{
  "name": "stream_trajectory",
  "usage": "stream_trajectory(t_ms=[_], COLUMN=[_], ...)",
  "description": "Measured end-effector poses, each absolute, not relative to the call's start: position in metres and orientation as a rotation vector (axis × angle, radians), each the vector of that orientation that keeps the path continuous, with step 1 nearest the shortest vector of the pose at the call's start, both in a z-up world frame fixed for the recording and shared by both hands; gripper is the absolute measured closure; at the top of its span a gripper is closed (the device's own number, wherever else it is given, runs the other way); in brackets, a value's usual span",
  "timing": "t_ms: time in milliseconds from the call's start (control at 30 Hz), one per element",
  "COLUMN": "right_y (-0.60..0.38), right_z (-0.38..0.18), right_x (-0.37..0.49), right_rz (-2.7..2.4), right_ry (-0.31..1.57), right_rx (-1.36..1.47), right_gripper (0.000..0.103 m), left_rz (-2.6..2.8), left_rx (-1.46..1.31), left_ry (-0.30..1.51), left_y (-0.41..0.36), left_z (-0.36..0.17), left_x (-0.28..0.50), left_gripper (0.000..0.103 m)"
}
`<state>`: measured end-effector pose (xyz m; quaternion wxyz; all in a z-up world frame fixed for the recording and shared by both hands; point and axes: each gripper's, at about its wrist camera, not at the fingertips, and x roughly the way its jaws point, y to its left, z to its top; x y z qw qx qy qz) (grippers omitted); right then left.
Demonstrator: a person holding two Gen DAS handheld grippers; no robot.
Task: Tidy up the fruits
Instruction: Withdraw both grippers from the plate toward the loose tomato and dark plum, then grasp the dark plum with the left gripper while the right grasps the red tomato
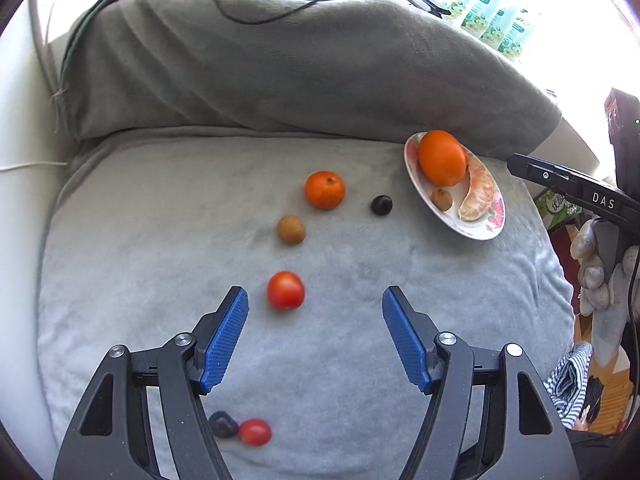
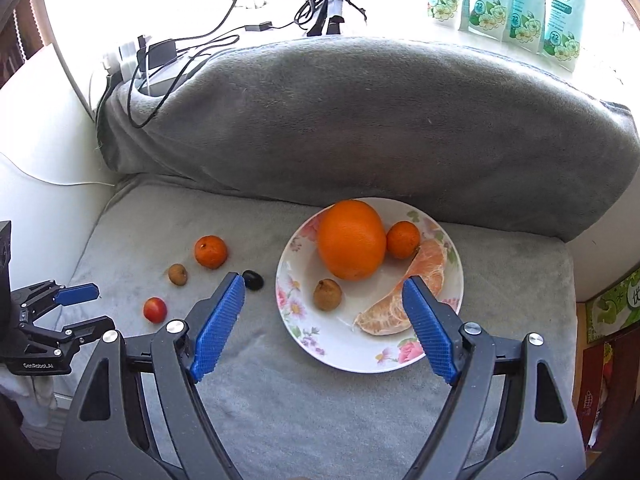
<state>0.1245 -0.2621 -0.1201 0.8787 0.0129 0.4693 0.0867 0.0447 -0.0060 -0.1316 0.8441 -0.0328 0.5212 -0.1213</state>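
Right wrist view: plate [image 2: 304,336] sits on the grey blanket [image 2: 320,420] w/ a big orange [image 2: 352,239], a small mandarin [image 2: 403,239] touching it, a brown longan [image 2: 327,294] and a peeled segment [image 2: 408,300] on it. Right tongs [image 2: 323,285] hang over the plate's near half, wide open, nothing btwn the blue pads [image 2: 218,326]. Just left of the plate, off it, is a dark grape [image 2: 253,280], then a 2nd mandarin [image 2: 211,252], another longan [image 2: 177,274] and a tomato [image 2: 155,309] further left. Left tongs [image 2: 86,308] show at the left edge, near the tomato.

Left wrist view: left tongs [image 1: 315,300] also spread wide, empty, hovering above the blanket [image 1: 340,360]. Tomato [image 1: 285,290] sits just ahead, btwn the tips but closer to the left pad, not touched. Beyond it the longan [image 1: 291,230], mandarin [image 1: 324,190] and grape [image 1: 381,205] lie loose on the blanket, apart from each other. Plate [image 1: 480,232] is far right w/ the orange [image 1: 442,157] (the small mandarin on it is hidden from here). Low in frame, under the tongs, a dark fruit [image 1: 223,424] touches a small red one [image 1: 255,432], both blurry. Right tool [image 1: 572,186] pokes in at the right edge.
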Motion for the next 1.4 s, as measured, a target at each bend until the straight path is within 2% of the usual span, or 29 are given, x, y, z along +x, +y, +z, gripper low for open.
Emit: stream_trajectory(t_ms=[333,467,567,667,700,933,1200,1400], right_y=[-0.204,-0.182,-0.165,-0.148,-0.142,-0.106,-0.088,-0.091], right_z=[-0.131,-0.140,-0.149,-0.158,-0.160,-0.178,-0.196,-0.199], right_x=[0.120,0.119,0.120,0.122,0.123,0.125,0.128,0.131], right_rz=[0.335,0.387,0.427,0.465,0.479,0.539,0.556,0.543], right_ry=[1.035,1.065,1.089,1.115,1.121,1.159,1.204,1.214], right_rx=[0.015,0.014,0.002,-0.028,-0.038,-0.096,-0.119,-0.111], right_gripper=[0.020,0.020,0.026,0.033,0.035,0.042,0.055,0.057], left_rz=[-0.187,-0.190,-0.182,-0.161,-0.157,-0.120,-0.104,-0.069], left_rx=[-0.152,-0.175,-0.184,-0.211,-0.227,-0.233,-0.304,-0.379], left_ry=[1.125,1.149,1.158,1.165,1.169,1.178,1.175,1.192], left_y=[0.031,0.036,0.039,0.044,0.047,0.055,0.064,0.081], left_z=[-0.148,-0.158,-0.165,-0.174,-0.177,-0.186,-0.187,-0.192], left_x=[0.006,-0.010,-0.020,-0.027,-0.028,-0.037,-0.045,-0.039], left_gripper=[0.036,0.041,0.050,0.051,0.055,0.067,0.067,0.068])
